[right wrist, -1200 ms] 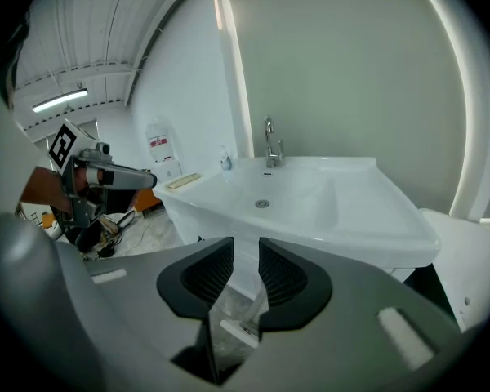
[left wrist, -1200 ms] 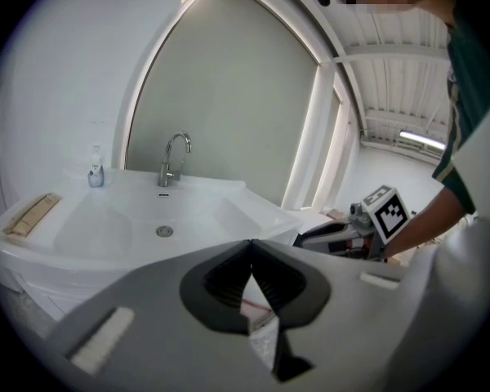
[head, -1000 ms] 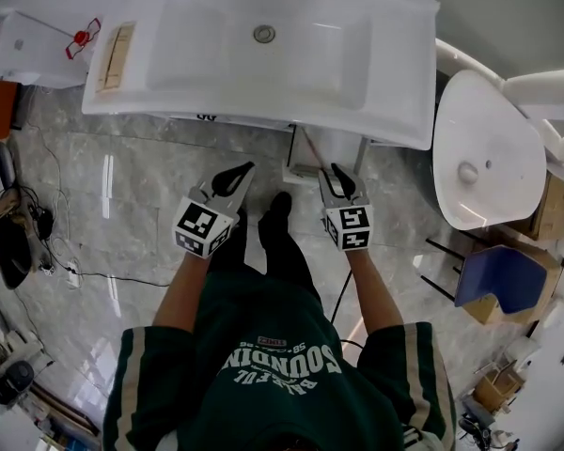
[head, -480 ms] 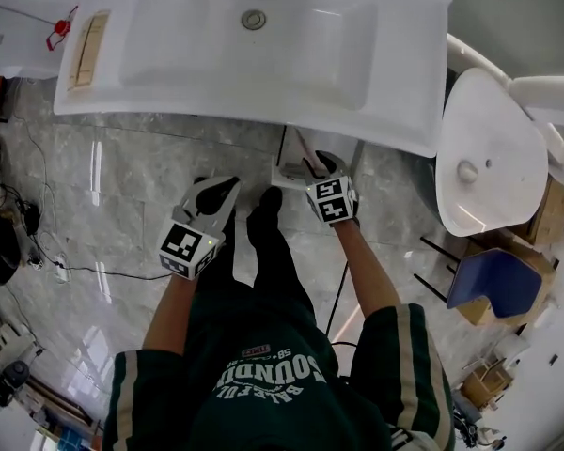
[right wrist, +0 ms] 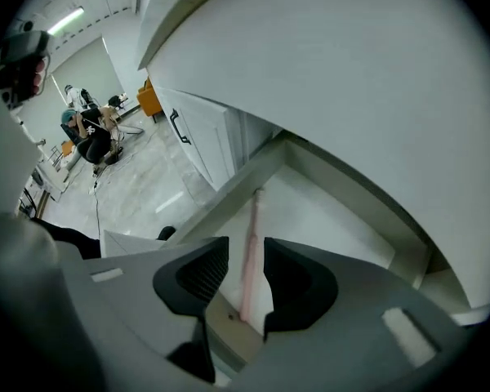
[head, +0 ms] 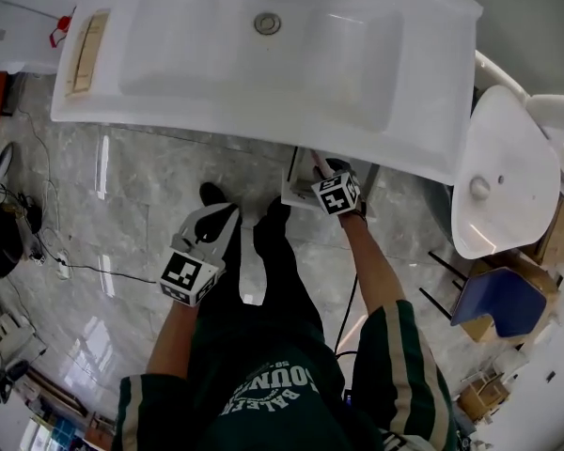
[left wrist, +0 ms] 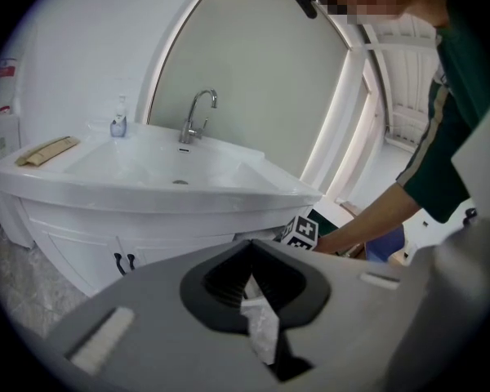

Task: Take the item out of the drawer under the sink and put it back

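1. This is looking like a bathroom set up inside a larger work space: a white sink (head: 197,50) with a chrome faucet (left wrist: 198,114) is sitting on a white vanity cabinet (left wrist: 73,239).
2. A white toilet (head: 503,167) is standing just right of it.
3. Glossy marble-look floor tiles (head: 122,195) are reflecting lights.
4. Loose cables (head: 23,216) at the left and cardboard boxes (head: 562,219) at the right are cluttering the edges.

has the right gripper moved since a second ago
Yes. The right gripper has gone forward, toward the sink: its marker cube now sits at the sink's front edge.
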The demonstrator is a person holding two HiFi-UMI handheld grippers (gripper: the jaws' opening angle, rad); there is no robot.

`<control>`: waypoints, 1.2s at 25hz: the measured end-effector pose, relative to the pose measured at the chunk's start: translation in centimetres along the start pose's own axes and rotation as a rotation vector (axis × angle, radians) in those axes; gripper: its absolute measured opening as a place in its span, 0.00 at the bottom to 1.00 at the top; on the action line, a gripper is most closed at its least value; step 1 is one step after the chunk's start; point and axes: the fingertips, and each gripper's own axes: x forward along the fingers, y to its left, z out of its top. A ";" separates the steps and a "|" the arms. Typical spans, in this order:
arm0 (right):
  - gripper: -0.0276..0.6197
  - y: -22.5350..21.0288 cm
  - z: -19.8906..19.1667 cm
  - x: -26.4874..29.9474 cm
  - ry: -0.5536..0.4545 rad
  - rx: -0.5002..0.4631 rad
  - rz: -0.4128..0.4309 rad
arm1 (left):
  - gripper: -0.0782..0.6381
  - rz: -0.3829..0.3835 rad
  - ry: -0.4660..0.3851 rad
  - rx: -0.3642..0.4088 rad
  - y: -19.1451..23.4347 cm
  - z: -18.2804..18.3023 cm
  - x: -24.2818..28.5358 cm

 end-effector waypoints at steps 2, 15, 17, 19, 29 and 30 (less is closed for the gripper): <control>0.22 -0.3 -0.2 0.9 0.023 -0.010 -0.001 | 0.18 0.004 0.010 -0.012 0.2 -0.6 -0.1; 0.21 -0.7 -2.0 4.9 0.160 -0.021 -0.015 | 0.18 0.043 0.004 -0.043 1.2 -1.0 -0.6; 0.21 -0.2 -2.5 5.4 0.185 0.005 0.002 | 0.18 0.052 0.008 -0.047 1.3 -1.3 -0.9; 0.21 -0.5 -2.8 5.6 0.200 0.020 -0.012 | 0.18 0.056 0.010 -0.052 1.4 -1.5 -0.8; 0.12 -1.5 -1.8 4.7 0.169 0.053 -0.073 | 0.18 0.061 0.004 -0.049 1.7 -1.1 -1.4; 0.12 -1.6 -1.6 4.4 0.167 0.052 -0.080 | 0.18 0.060 0.001 -0.048 1.7 -0.9 -1.4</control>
